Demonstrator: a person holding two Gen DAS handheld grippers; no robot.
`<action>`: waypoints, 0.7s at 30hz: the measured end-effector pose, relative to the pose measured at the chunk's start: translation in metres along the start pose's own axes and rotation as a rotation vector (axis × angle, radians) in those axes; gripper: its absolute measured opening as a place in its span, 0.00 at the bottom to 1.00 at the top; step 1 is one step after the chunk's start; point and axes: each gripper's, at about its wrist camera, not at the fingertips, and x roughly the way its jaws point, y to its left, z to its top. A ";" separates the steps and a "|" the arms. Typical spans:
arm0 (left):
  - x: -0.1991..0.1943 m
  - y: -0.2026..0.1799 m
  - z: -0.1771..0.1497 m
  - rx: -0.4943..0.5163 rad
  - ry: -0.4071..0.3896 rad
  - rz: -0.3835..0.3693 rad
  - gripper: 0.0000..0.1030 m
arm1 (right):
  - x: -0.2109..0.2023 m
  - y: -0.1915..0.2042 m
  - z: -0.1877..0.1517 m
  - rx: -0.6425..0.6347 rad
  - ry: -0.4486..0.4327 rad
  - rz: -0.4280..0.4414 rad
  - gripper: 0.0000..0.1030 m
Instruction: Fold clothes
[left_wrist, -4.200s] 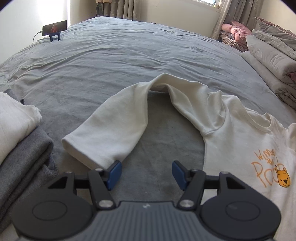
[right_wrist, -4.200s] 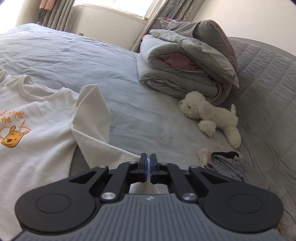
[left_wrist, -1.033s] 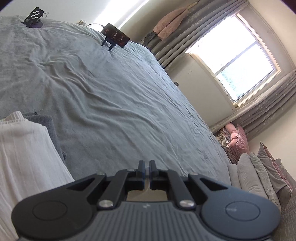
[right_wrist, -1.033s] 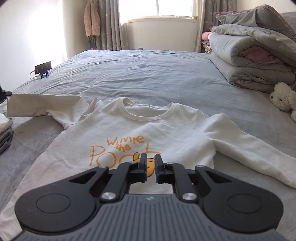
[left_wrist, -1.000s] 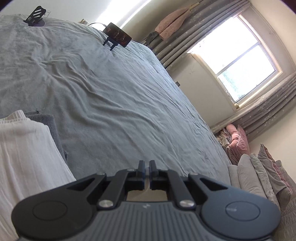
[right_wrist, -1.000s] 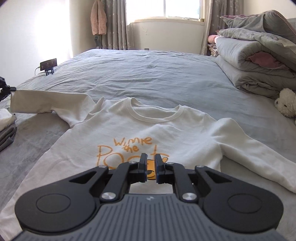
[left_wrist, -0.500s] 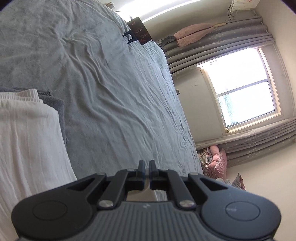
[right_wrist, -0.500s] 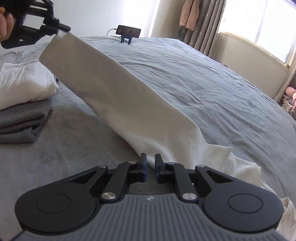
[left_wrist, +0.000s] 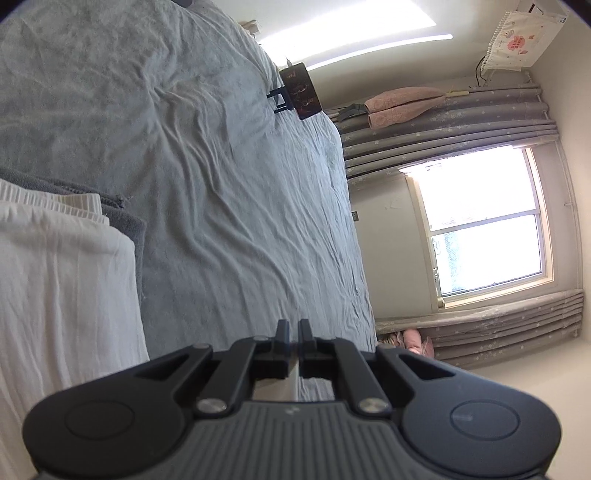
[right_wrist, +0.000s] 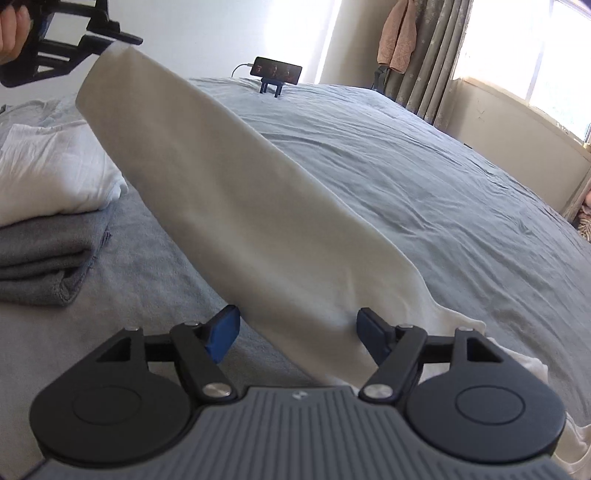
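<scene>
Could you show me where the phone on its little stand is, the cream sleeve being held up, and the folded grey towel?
phone (right_wrist: 276, 70): right wrist view, middle of its dark screen.
cream sleeve (right_wrist: 236, 192): right wrist view, mid-length of the stretched cloth.
folded grey towel (right_wrist: 44, 254): right wrist view, its top fold, under the white garment.

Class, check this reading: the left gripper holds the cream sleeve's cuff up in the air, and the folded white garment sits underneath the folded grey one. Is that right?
Not quite. The left gripper does hold the cream sleeve by its cuff, but the right wrist view shows the folded white garment on top of the folded grey one.
</scene>
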 end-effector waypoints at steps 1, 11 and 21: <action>-0.001 0.000 0.001 0.003 -0.004 0.017 0.03 | 0.005 0.001 0.000 -0.006 0.017 -0.012 0.36; -0.007 0.004 0.006 0.042 -0.083 0.204 0.00 | -0.029 -0.041 0.007 0.289 -0.042 0.099 0.19; 0.002 0.015 0.007 0.082 -0.069 0.297 0.00 | -0.026 -0.018 -0.003 0.193 -0.019 0.126 0.43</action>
